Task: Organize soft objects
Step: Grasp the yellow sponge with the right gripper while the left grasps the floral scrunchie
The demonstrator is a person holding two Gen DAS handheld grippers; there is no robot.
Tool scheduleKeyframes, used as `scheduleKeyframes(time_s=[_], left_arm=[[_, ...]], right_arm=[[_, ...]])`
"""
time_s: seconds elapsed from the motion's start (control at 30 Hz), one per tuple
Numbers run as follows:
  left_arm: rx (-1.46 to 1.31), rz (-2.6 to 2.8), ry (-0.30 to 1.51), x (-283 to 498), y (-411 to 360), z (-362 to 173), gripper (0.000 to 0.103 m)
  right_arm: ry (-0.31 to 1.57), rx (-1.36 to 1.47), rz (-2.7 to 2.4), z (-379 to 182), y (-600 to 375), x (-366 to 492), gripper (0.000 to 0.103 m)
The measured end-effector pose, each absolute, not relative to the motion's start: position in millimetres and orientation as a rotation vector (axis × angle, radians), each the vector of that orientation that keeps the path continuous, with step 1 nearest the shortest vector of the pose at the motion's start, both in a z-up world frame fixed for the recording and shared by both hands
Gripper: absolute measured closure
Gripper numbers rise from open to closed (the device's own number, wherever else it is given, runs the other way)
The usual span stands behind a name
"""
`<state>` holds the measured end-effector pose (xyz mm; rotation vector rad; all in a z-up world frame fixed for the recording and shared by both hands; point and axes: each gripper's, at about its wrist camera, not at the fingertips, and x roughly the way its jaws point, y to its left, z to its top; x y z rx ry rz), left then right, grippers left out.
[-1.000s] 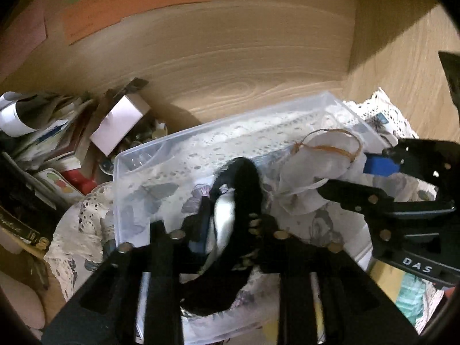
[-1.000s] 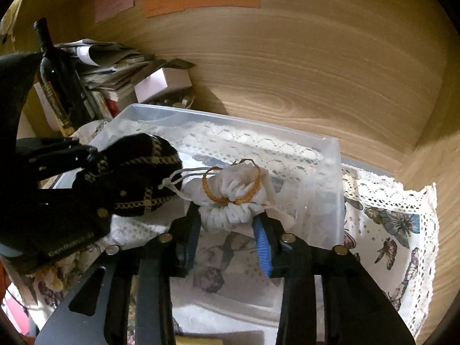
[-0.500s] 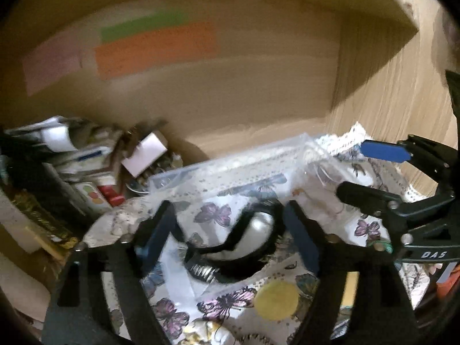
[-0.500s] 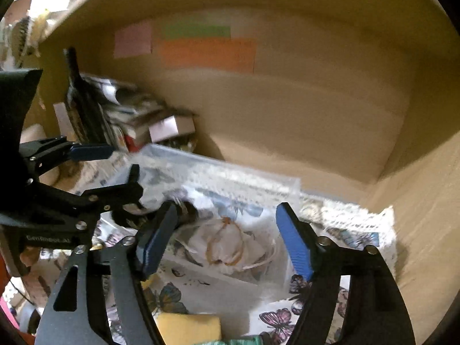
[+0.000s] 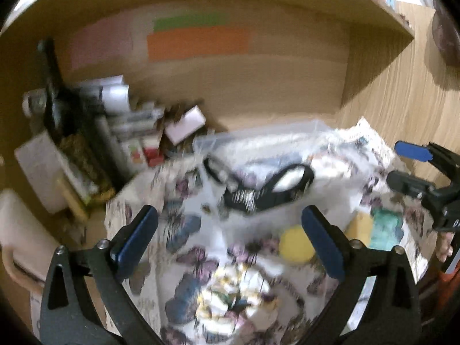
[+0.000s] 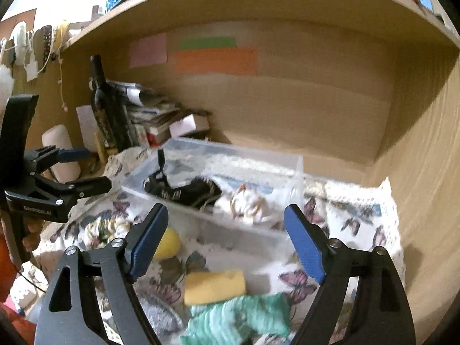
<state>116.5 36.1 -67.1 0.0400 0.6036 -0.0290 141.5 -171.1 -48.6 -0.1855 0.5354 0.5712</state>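
— Clear plastic, that bin (image 6: 230,155)? What lies in it?

— A black patterned fabric piece (image 6: 184,191) beside a white cloth bundle with orange bands (image 6: 250,205), both inside, near the front wall.

— And the claws?

— The left gripper (image 5: 230,238) and the right gripper (image 6: 225,240) both stand wide apart, holding nothing.

— What sits outside the bin?

— On the butterfly-print cloth (image 6: 359,218): a yellow round sponge (image 6: 168,243), a yellow block sponge (image 6: 214,286) touching a teal knitted cloth (image 6: 238,319), and a crumpled floral cloth (image 5: 235,293).
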Motion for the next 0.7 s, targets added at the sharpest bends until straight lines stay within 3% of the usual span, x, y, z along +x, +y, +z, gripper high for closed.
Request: scheduleKeyframes(time_s=[0.27, 0.37, 0.47, 0.7], left_arm=[[0.004, 0.0, 0.733, 106.2, 53.4, -115.8, 0.003], [-0.03, -0.012, 0.771, 102.7, 60.5, -130.3, 0.022], [-0.028, -0.017, 0.813, 101.6, 63.1, -142.1, 0.027], [-0.028, -0.045, 0.878, 100.5, 64.9, -162.5, 0.051]], right_arm=[[0.656, -0.169, 0.573, -90.4, -173.2, 143.8, 0.022], [0.714, -0.193, 0.578, -107.0, -168.2, 147.4, 0.022], [0.765, -0.217, 0.58, -120.1, -163.1, 150.1, 0.022], [0.803, -0.241, 0.587, -130.1, -160.1, 152.9, 0.024]])
